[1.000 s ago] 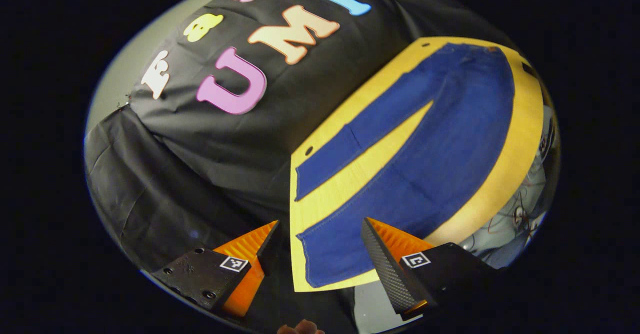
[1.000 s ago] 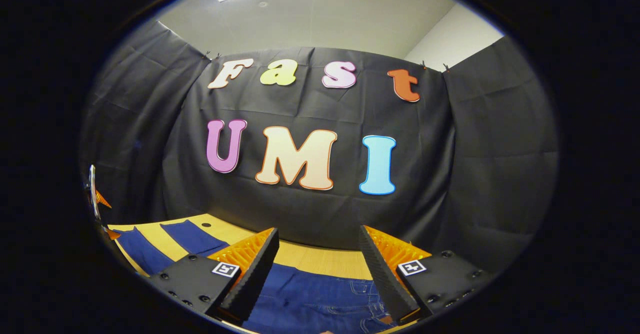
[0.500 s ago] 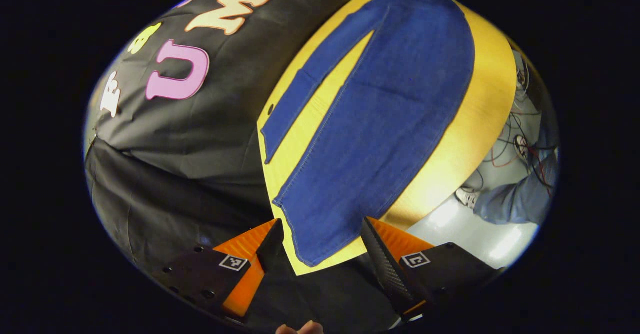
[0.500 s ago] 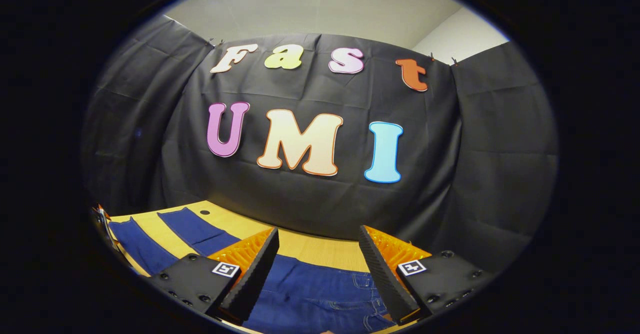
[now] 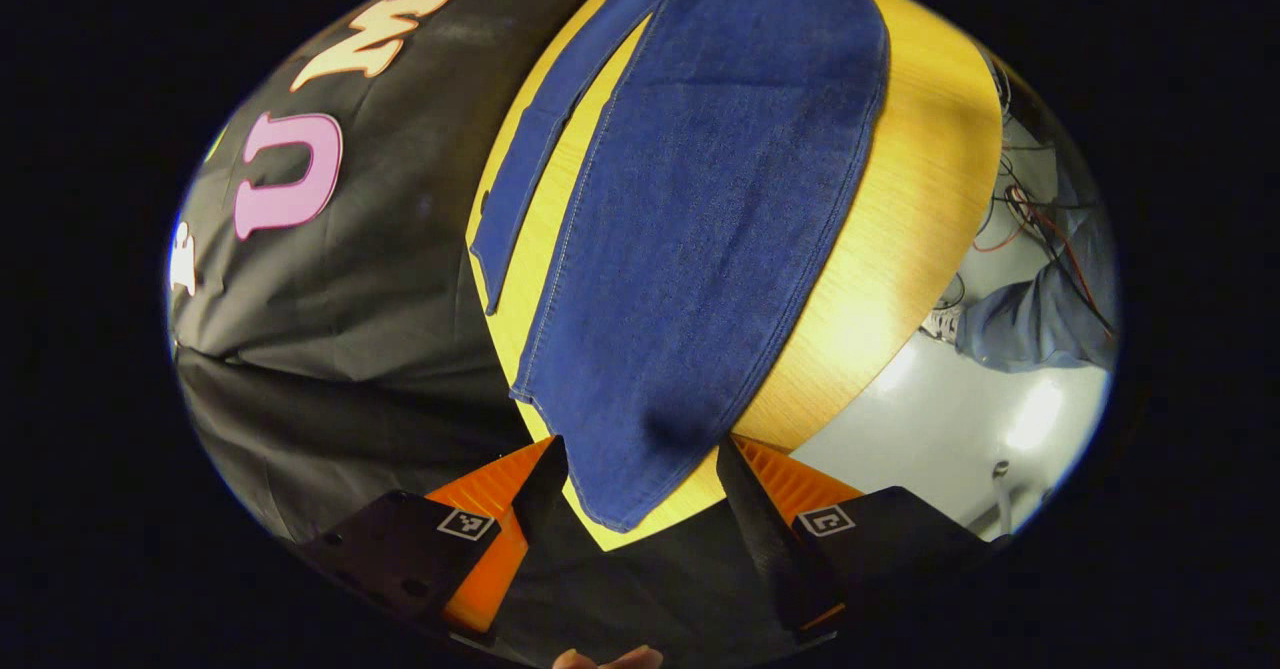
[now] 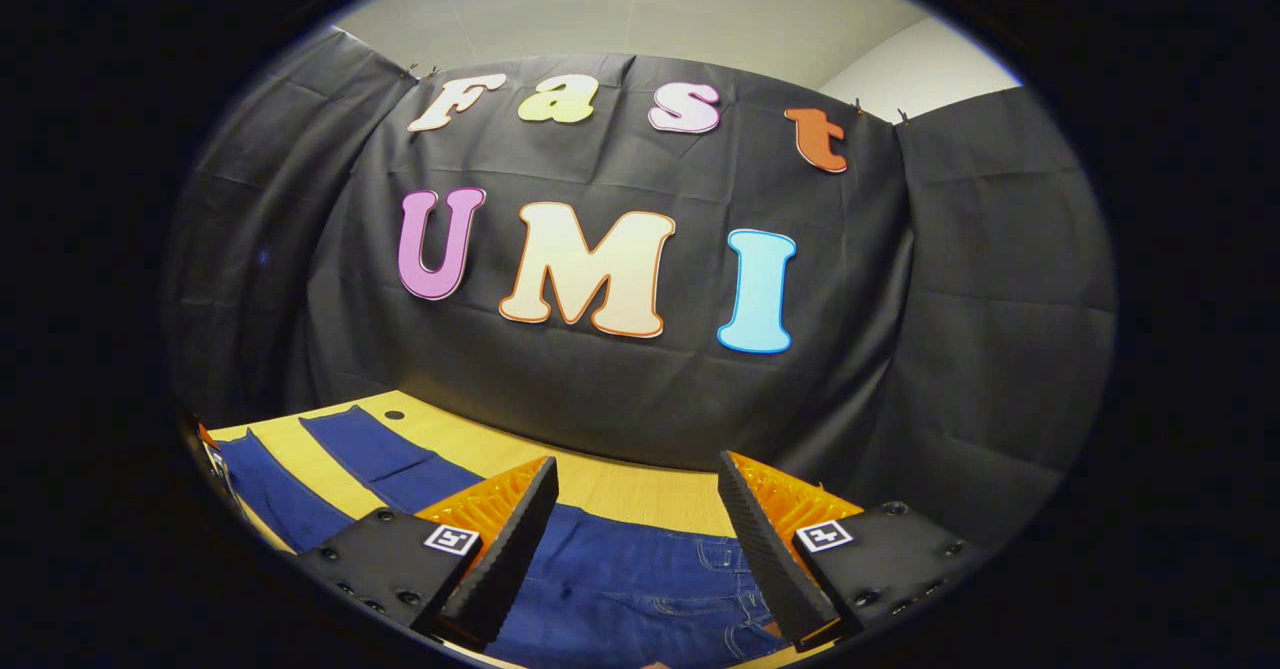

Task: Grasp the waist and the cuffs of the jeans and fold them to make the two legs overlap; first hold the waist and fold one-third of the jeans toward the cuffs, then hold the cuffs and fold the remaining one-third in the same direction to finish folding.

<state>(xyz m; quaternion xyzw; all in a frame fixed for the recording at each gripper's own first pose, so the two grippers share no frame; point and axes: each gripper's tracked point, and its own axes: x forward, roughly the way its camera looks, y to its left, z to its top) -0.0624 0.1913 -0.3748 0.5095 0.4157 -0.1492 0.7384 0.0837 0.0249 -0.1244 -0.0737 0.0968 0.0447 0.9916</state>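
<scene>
In the left gripper view, your left gripper [image 5: 640, 479] is wide open and holds nothing. The near cuff [image 5: 620, 489] of the jeans [image 5: 700, 199] lies right between its fingers, and the leg runs away toward 12 o'clock on the table [image 5: 900, 209]. It is closer than a second ago.

In the right gripper view, your right gripper [image 6: 635, 524] is open and empty over the waist [image 6: 680, 589]. The legs point to 9 o'clock. Little has changed here.

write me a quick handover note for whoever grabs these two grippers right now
Left gripper: open, poised over the near leg's cuff, nothing held.
Right gripper: open, above the waist, nothing held.
Jeans: flat on the wooden table, legs spread apart.
Done: nothing folded.
Left: grip cuff and waist, lay one leg over the other, then both thirds folds.
</scene>
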